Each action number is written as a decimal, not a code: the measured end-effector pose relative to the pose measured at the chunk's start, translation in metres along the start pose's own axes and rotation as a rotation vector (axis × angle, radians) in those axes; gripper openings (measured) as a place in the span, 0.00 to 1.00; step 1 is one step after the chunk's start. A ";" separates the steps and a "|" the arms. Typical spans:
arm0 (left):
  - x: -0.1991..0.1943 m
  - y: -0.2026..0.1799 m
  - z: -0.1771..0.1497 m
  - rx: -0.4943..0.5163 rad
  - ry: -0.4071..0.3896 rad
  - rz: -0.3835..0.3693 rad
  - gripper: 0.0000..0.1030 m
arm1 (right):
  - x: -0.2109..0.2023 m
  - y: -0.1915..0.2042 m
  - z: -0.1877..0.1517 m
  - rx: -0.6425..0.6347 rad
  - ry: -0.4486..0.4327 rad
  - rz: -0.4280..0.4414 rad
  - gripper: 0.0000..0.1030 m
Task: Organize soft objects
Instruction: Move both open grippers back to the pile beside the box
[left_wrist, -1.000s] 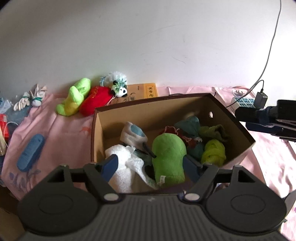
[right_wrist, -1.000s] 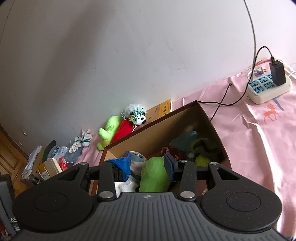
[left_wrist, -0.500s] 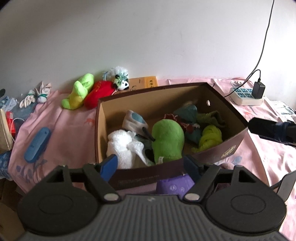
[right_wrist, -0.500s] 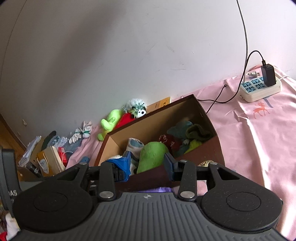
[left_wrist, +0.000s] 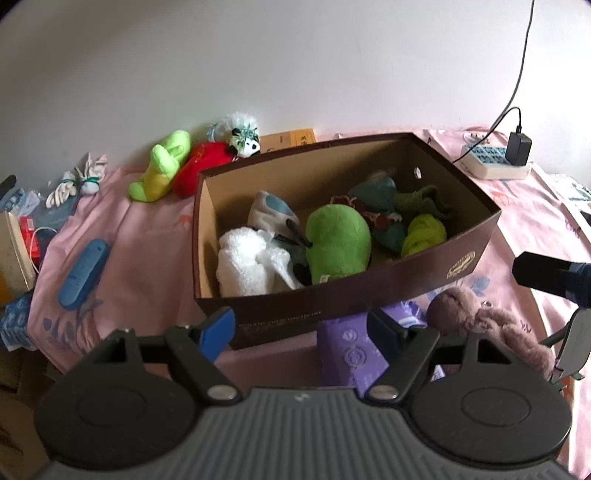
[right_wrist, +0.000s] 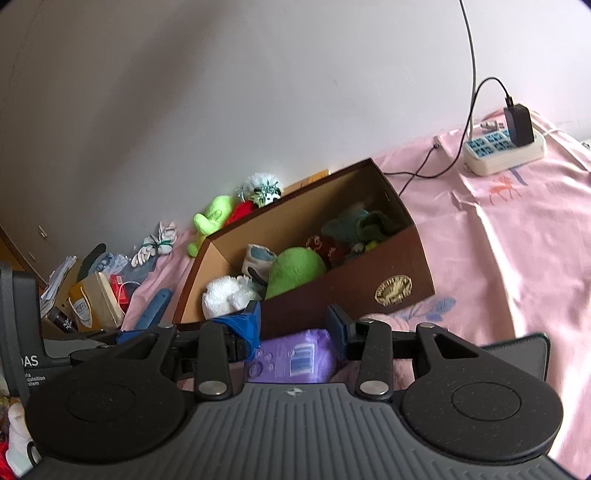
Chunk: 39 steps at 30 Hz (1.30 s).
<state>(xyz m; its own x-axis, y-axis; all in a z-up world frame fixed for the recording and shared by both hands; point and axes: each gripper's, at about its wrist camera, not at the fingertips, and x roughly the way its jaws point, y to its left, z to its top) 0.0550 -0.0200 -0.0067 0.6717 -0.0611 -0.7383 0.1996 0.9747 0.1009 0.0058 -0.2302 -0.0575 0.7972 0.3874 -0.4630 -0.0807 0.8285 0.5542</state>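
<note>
An open brown cardboard box (left_wrist: 369, 295) (right_wrist: 351, 291) on the pink sheet holds several soft things: a green plush (left_wrist: 338, 243) (right_wrist: 295, 266), a white towel (left_wrist: 243, 266), a lime bundle (left_wrist: 423, 234) and teal and dark green pieces. In front of the box lie a purple pack (left_wrist: 351, 354) (right_wrist: 291, 356) and a mauve plush (left_wrist: 491, 325). My left gripper (left_wrist: 299, 326) hovers wide open before the box's near wall, with nothing held. My right gripper (right_wrist: 295, 325) stands partly open just above the purple pack, its jaws bare.
Behind the box by the wall lie a lime plush (left_wrist: 162, 166), a red plush (left_wrist: 203, 166) and a panda toy (left_wrist: 245, 142). A small white plush (left_wrist: 77, 181) and a blue case (left_wrist: 83, 273) lie to the left. A power strip (right_wrist: 502, 151) with cables sits far right.
Both grippers have drawn back from above the box toward its near side. The box's front wall, the purple pack and the mauve plush have come into view.
</note>
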 end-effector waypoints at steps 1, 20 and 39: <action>0.000 -0.001 -0.001 0.004 0.003 0.002 0.77 | 0.000 0.000 -0.002 0.001 0.006 0.000 0.23; 0.008 -0.006 -0.032 0.036 0.049 -0.105 0.77 | -0.007 -0.018 -0.041 -0.029 0.116 -0.079 0.23; 0.018 -0.052 -0.034 0.071 0.070 -0.494 0.77 | -0.049 -0.063 -0.058 0.036 0.182 -0.129 0.23</action>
<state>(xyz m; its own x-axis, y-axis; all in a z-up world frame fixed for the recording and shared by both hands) 0.0324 -0.0641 -0.0482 0.4359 -0.4947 -0.7519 0.5316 0.8156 -0.2284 -0.0630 -0.2783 -0.1096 0.6782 0.3485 -0.6470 0.0389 0.8622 0.5051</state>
